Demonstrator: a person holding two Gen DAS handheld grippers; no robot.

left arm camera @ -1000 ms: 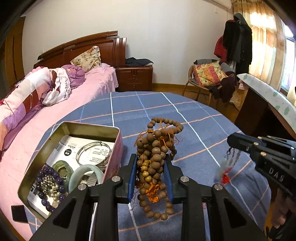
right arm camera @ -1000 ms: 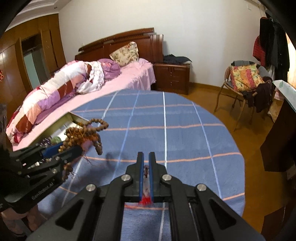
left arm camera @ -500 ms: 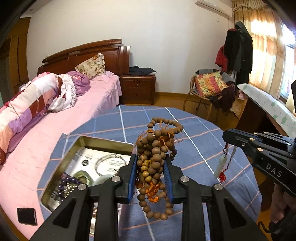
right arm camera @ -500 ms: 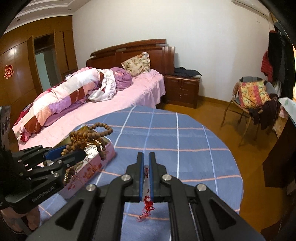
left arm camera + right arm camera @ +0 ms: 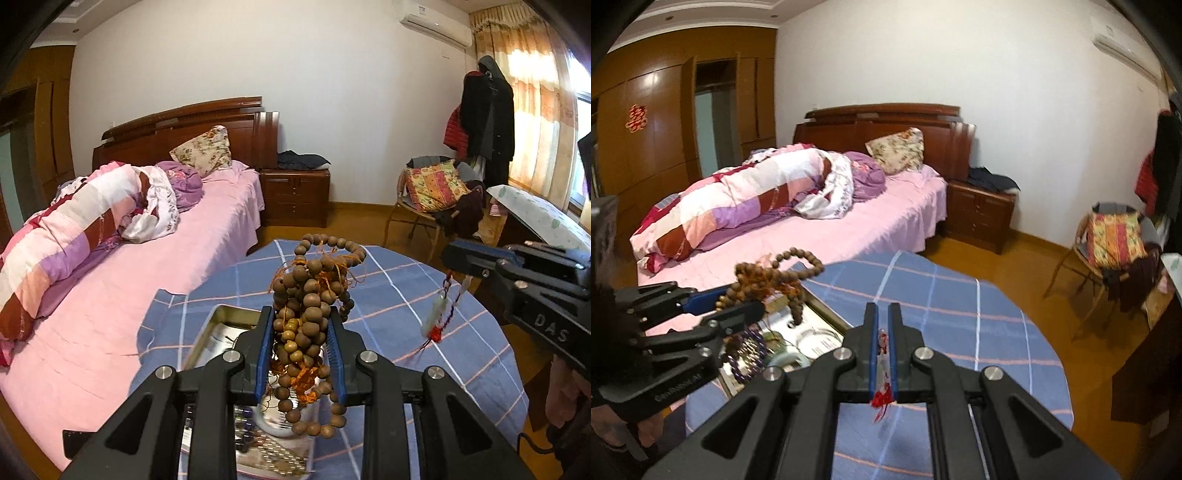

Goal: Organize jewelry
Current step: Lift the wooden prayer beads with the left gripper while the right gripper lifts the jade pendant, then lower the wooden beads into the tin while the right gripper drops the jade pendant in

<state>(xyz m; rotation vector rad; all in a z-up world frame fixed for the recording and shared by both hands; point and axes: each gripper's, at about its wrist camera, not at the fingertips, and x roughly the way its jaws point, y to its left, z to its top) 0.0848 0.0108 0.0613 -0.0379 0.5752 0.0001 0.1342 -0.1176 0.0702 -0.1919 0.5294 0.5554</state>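
From left wrist: left gripper [image 5: 300, 350] clamped on limp, heavy-looking wooden bead bundle [image 5: 310, 325] above the tin [image 5: 221, 317], best held mid-bunch; from right wrist: right gripper [image 5: 882, 350] pinched shut on a light, possibly fragile tasselled pendant [image 5: 882, 397], right of the tin.

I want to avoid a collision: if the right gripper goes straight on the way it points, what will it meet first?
Probably the blue checked tablecloth: the right gripper, shut on a red-tasselled pendant, points down at bare cloth, right of the tin. Depth is unclear.
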